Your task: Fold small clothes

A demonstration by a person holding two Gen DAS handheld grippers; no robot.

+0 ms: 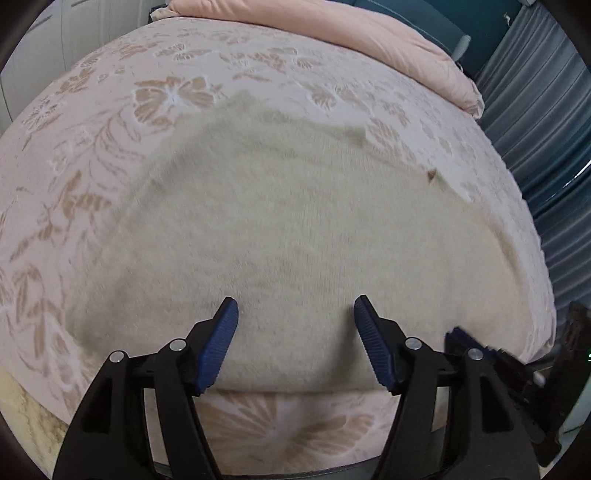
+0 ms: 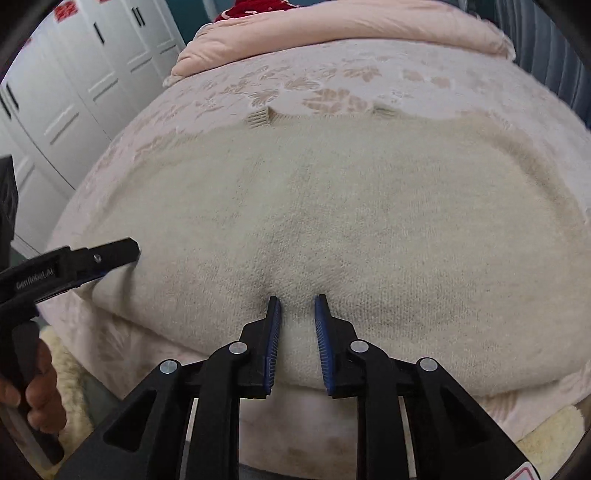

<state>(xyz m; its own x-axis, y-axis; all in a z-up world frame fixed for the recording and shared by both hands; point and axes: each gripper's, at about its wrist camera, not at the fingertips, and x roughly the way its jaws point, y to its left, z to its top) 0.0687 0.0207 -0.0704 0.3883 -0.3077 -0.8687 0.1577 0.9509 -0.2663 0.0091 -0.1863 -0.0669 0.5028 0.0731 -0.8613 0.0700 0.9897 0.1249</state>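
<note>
A cream knitted sweater (image 1: 295, 229) lies spread flat on the pink floral bedspread (image 1: 110, 147); it also shows in the right wrist view (image 2: 332, 206). My left gripper (image 1: 295, 306) is open wide, fingers over the sweater's near hem, holding nothing. It also shows in the right wrist view (image 2: 110, 254) at the sweater's left edge. My right gripper (image 2: 297, 301) is nearly closed, its blue pads pinching a small ridge of the sweater's near hem. It shows dimly in the left wrist view (image 1: 465, 339) at the right.
A pink duvet (image 2: 351, 33) is bunched at the far end of the bed. White wardrobe doors (image 2: 74, 92) stand to the left. Grey-blue curtains (image 1: 546, 129) hang on the right. A fluffy cream rug (image 2: 70, 387) lies below the bed's near edge.
</note>
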